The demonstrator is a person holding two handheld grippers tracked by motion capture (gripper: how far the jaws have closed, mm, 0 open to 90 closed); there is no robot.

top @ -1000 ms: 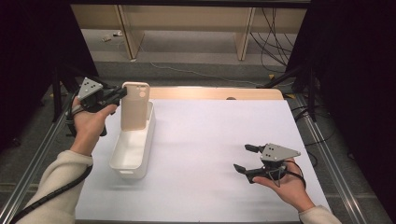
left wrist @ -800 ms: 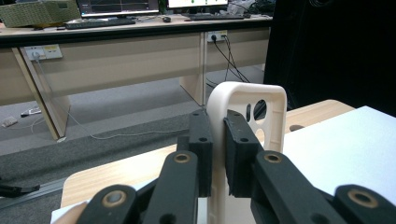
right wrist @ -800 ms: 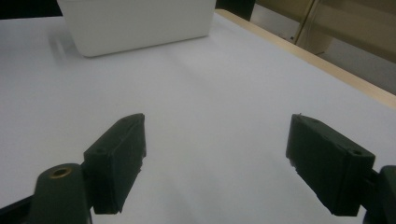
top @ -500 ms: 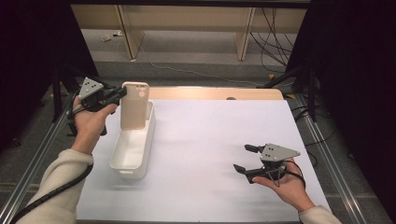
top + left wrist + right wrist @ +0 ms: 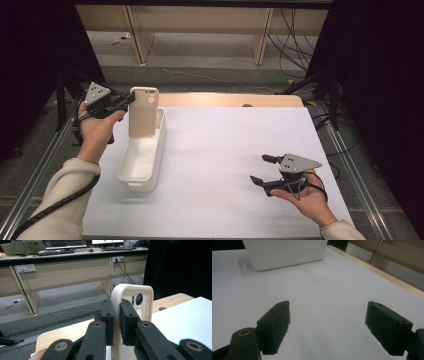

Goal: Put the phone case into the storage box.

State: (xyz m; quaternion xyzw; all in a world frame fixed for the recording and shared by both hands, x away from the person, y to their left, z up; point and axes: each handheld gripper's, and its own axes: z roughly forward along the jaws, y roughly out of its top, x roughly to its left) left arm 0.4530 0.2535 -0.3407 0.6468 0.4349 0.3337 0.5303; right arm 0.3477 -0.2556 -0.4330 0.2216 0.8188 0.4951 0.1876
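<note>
The beige phone case [image 5: 144,112] is kept upright over the white bin [image 5: 141,160], pinched at its edge by the left gripper [image 5: 127,100], presumably for lowering in, w/ the right gripper [image 5: 261,170] held wide open & empty, resting clear.

An office or lab: long desks [image 5: 75,265], monitors [image 5: 65,243], keyboards [image 5: 53,251], floor cables [image 5: 287,37].

My high view looks forward and down from above the near edge of the table [image 5: 225,150], taking in the whole top. My left gripper view sits close behind the left gripper [image 5: 116,322], facing level toward far desks. My right gripper view looks low across the table. It shares the white bin [image 5: 284,252] with the high view [image 5: 142,160].
</note>
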